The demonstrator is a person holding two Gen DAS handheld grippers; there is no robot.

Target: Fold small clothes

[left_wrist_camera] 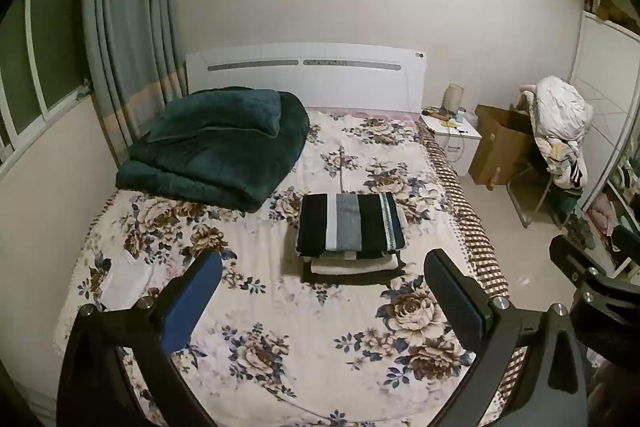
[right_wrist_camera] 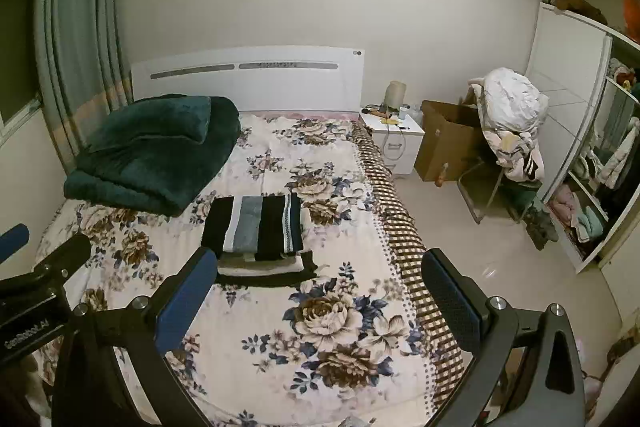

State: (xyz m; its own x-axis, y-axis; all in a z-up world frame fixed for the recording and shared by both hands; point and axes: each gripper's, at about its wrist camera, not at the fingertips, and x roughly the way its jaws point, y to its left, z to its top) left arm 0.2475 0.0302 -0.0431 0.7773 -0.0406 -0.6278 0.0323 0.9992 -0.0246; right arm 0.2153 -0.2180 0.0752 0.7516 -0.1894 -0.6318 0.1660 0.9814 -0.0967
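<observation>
A stack of folded clothes (left_wrist_camera: 350, 231) lies on the floral bedsheet (left_wrist_camera: 280, 307), its top piece black with white and grey stripes. The same stack (right_wrist_camera: 256, 231) shows in the right wrist view, with white and dark folded pieces under it. My left gripper (left_wrist_camera: 323, 261) hovers above the near part of the bed, short of the stack, open with nothing between its fingers. My right gripper (right_wrist_camera: 316, 259) is held beside it, also open and empty, its blue-padded left finger (right_wrist_camera: 188, 291) overlapping the stack's near corner in view. The left gripper's body (right_wrist_camera: 32, 283) shows at the left edge.
A folded dark green blanket (left_wrist_camera: 216, 143) sits at the head of the bed by the white headboard (left_wrist_camera: 304, 71). Curtains (left_wrist_camera: 128, 27) hang at left. A white nightstand (right_wrist_camera: 394, 137), a cardboard box (right_wrist_camera: 444, 143), a chair heaped with laundry (right_wrist_camera: 512, 115) and an open wardrobe (right_wrist_camera: 592, 167) stand at right.
</observation>
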